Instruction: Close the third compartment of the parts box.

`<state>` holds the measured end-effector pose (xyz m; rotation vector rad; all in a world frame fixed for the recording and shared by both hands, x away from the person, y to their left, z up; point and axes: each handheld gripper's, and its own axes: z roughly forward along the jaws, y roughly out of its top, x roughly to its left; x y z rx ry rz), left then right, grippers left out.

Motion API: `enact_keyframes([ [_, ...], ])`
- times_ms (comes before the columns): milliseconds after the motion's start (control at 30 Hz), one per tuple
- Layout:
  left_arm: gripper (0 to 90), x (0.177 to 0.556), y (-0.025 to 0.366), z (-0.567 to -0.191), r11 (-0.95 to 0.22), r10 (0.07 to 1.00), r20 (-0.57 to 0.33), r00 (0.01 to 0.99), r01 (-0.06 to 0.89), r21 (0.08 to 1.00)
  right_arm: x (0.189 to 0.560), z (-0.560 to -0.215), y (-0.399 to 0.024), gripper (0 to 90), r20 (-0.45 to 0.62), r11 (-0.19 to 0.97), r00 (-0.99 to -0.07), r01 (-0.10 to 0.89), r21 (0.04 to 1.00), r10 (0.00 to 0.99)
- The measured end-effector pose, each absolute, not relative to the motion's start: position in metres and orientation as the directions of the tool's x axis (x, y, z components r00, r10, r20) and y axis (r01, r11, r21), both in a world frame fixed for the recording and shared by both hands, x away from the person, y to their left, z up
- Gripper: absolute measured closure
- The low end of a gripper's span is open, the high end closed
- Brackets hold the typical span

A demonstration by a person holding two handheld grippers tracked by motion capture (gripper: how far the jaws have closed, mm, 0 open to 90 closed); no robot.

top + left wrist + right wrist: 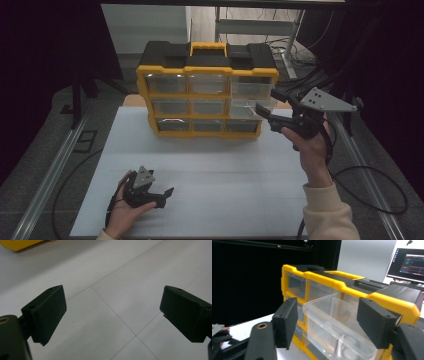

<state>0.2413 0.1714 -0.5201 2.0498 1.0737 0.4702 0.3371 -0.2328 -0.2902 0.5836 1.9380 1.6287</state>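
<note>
Clear drawer pulled out of yellow organizer; right gripper jaws wide around it; left gripper jaws wide.

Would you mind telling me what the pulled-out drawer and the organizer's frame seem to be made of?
Drawer: apparently clear, glossy plastic; the frame and the items inside show through its walls. Frame: probably moulded hard plastic, yellow with a black top, opaque, with a slight sheen.

Legible text, labels, brands, numbers, signs: none. Computer monitor, right gripper view: lit coloured lines on a dark screen, too small and blurred to read. Yellow-and-black drawer organizer: no readable label or brand mark on its front.
</note>
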Motion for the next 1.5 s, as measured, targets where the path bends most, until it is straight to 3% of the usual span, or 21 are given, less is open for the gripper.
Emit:
enact_keyframes([
  [233, 7.5, 0.24, 0.172, -0.52, -0.356, 0.815, -0.024, 0.579, 0.534, 0.767, 0.328, -0.306, -0.231, 46.2, -0.139, 0.208, -0.782, -0.012, 0.978, 0.608],
  [600, 7.5, 0.24, 0.171, -0.52, -0.361, 0.815, -0.021, 0.58, 0.534, 0.764, 0.333, -0.324, -0.239, 89.1, -0.096, 0.174, -0.794, 0.012, 0.985, 0.601],
  [1033, 7.5, 0.241, 0.171, -0.521, -0.361, 0.814, -0.021, 0.58, 0.535, 0.764, 0.355, -0.336, -0.224, 90.0, -0.107, 0.252, -0.783, 0.066, 0.965, 0.613],
  [1500, 7.6, 0.241, 0.171, -0.521, -0.363, 0.813, -0.022, 0.582, 0.535, 0.763, 0.379, -0.336, -0.217, 90.0, -0.097, 0.249, -0.733, 0.102, 0.963, 0.673],
])
